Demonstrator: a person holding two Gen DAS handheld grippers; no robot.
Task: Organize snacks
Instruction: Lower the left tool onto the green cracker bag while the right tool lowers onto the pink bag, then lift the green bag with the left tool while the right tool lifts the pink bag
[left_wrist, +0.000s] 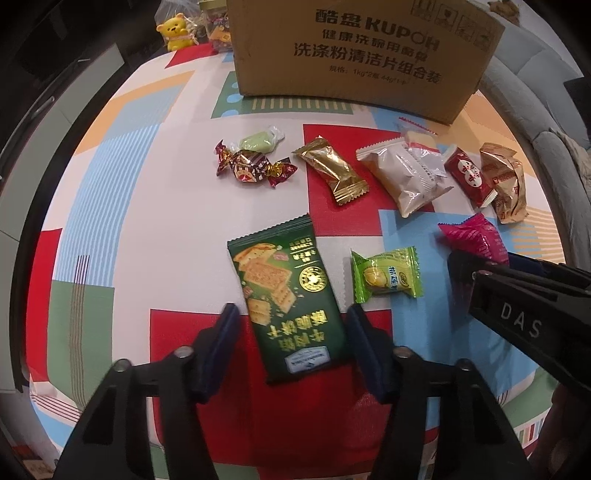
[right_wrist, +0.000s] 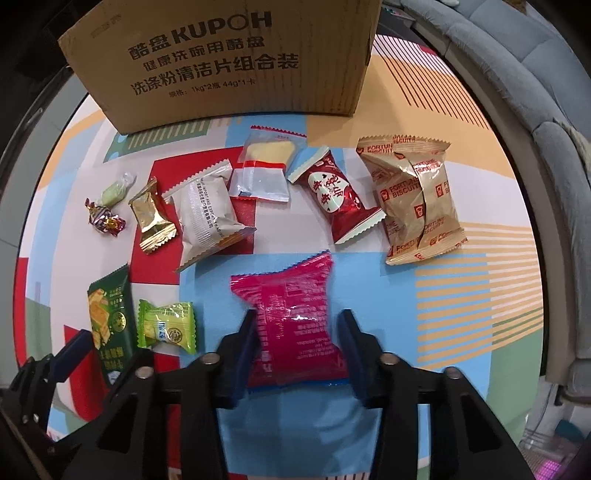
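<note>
Left wrist: green cracker packet lengthwise between tongs (slightly tilted).

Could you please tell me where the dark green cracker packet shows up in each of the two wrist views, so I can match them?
Left wrist view: the dark green cracker packet lies low in the centre, between the left gripper jaws.
Right wrist view: the same packet sits at the lower left edge, partly cut off by the gripper's body.
Shared landmark: the light green candy lies just right of the packet in both.
</note>
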